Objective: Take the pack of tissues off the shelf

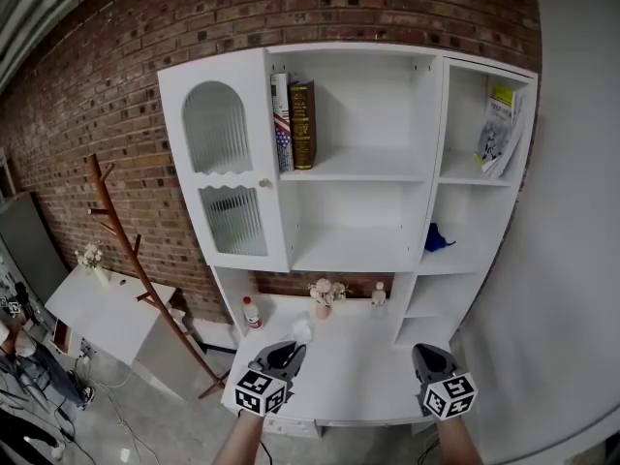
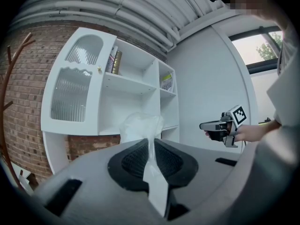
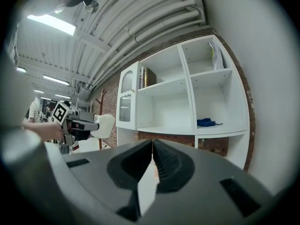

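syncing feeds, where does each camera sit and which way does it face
Head view: on the person's head, looking down at the shelf unit; left gripper, right gripper and forearms show.
Left gripper view: on the left gripper, looking along jaws shut on the pack of tissues toward the shelf unit; the right gripper's hand shows.
Right gripper view: on the right gripper, jaws shut, empty, facing the shelf unit; left gripper shows at left.
Shared: each gripper view shows the other gripper.

White shelf unit (image 1: pixel 354 252): two upright books (image 1: pixel 294 124) on the top middle shelf, a leaning magazine (image 1: pixel 499 129) top right, a crumpled blue item (image 1: pixel 436 238) on the right middle shelf. The white tabletop (image 1: pixel 363 361) below carries a red-capped bottle (image 1: pixel 251 313), a small pink flower pot (image 1: pixel 324 298) and a small clear bottle (image 1: pixel 379 296).
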A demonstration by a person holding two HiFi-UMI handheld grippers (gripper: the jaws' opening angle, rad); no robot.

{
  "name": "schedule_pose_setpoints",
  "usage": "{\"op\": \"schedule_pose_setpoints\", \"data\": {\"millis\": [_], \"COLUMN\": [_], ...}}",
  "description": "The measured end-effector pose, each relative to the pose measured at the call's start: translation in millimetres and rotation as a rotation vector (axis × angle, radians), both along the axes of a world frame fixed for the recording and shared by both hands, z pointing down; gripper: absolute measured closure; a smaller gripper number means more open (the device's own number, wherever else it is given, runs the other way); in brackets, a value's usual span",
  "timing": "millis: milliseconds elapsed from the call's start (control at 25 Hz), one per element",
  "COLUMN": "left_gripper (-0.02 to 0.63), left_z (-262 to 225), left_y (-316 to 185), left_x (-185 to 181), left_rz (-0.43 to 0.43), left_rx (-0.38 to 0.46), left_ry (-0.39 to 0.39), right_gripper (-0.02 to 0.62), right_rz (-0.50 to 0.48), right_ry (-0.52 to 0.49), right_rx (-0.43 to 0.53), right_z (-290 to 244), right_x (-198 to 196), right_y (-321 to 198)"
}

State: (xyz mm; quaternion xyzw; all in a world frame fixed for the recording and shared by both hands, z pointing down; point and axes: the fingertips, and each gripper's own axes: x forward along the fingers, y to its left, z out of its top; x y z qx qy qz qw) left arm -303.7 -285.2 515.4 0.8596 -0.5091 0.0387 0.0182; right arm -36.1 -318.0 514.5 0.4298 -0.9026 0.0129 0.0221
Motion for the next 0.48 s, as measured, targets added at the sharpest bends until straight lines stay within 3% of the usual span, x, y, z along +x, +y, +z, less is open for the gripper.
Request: {"op": "schedule_pose_setpoints", "data": {"millis": [480], "left_gripper": [0.554], "left_z": [-4.1], "left_y": [1.9], "left_x": [-7.5], "left_rz": [-0.003], "left_rx": [0.004], "left_ry": [-0.005], "right_gripper": [0.565], "right_rz": [-0.012], "right_ry": [0.003], "right_rx": [0.009], "right_z": [-5.5], "right_x": [-7.5], "right_y": [-0.2]}}
